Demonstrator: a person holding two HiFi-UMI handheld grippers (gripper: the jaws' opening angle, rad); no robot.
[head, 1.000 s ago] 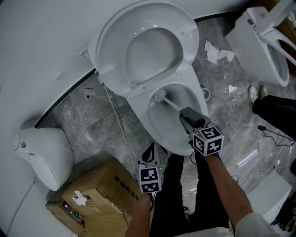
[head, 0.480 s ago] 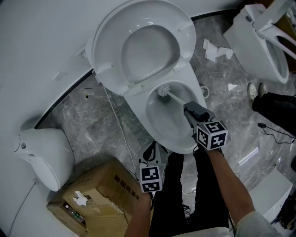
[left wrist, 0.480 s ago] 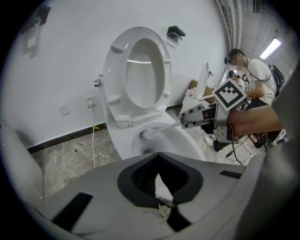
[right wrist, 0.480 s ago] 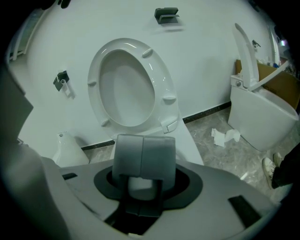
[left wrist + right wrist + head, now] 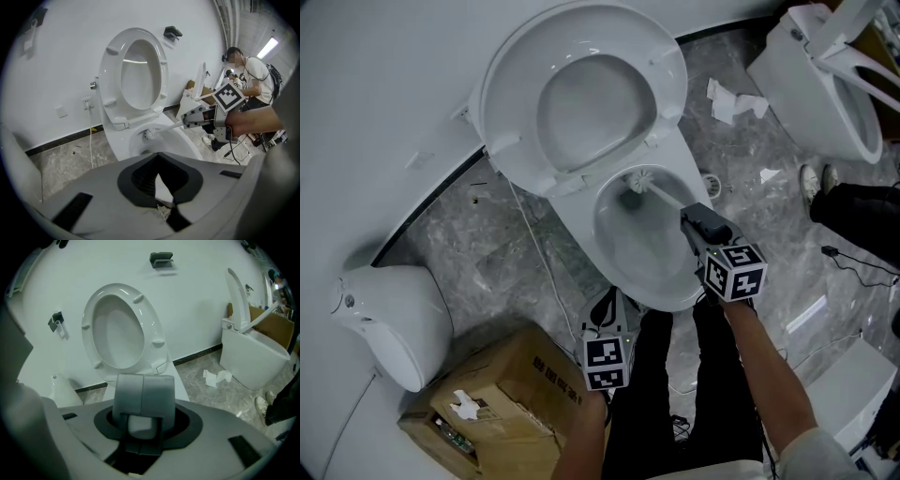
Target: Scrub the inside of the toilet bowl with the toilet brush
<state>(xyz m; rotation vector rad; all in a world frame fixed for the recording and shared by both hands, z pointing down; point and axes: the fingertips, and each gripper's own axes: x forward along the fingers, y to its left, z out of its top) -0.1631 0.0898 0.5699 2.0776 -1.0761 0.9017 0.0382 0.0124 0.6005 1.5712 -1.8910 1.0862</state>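
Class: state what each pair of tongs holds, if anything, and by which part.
Right tongs grip the toilet brush by its handle's end; left tongs hold nothing.

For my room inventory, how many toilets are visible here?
2. The middle toilet, seat raised, holds the brush; the second toilet stands at upper right. The white ceramic piece at left I cannot identify; others may be hidden.
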